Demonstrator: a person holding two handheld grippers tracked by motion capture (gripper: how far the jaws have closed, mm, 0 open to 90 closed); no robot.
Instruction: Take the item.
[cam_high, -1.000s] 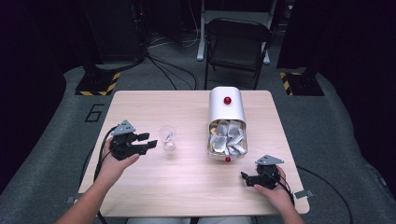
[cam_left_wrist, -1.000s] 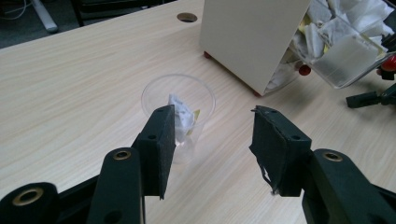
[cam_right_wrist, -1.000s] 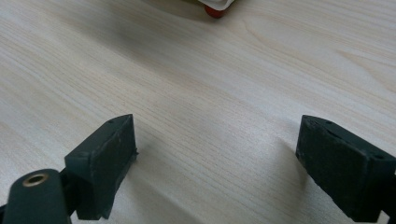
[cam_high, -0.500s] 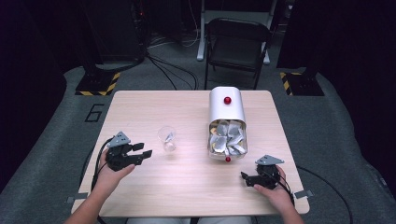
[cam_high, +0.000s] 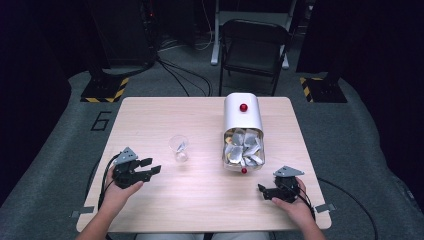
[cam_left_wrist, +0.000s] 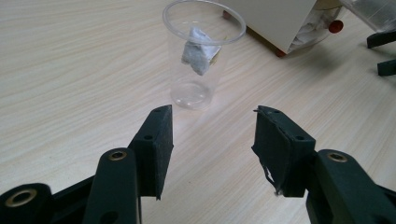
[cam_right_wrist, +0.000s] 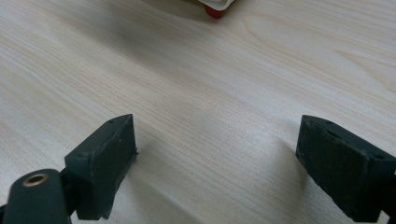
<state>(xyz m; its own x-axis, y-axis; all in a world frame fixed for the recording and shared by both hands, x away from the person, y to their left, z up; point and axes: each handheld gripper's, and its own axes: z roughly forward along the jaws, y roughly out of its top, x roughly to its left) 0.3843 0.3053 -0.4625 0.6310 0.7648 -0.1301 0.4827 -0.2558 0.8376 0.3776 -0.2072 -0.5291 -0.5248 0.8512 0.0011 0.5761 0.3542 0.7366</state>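
Clear plastic cup (cam_left_wrist: 204, 51), upright on the pale wood-grain desk (cam_high: 200, 200), left of centre; we note one crumpled silver-white sachet (cam_left_wrist: 200, 55) inside it, leaning against the wall. In the high view the cup (cam_high: 178, 147) stands just beyond and to the right of our left gripper (cam_high: 150, 167), apart from it.

Left gripper (cam_left_wrist: 212, 135), black, two-jawed: jaws partly open, nothing between them, pointed at the cup's base from close by without touching; the pads hang low over the desk.

White rounded canister with red knobs (cam_high: 242, 120), lying on its side right of the cup, mouth toward us, packed with silver sachets (cam_high: 243, 149). In the left gripper view its white side (cam_left_wrist: 275, 18) shows behind the cup.

Right gripper (cam_right_wrist: 217, 158), black: jaws wide apart and empty, held low over bare wood. We place it in the high view (cam_high: 264, 189) near the desk's front right corner, just short of the canister's mouth.

Black folding chair (cam_high: 255, 47) beyond the far edge.
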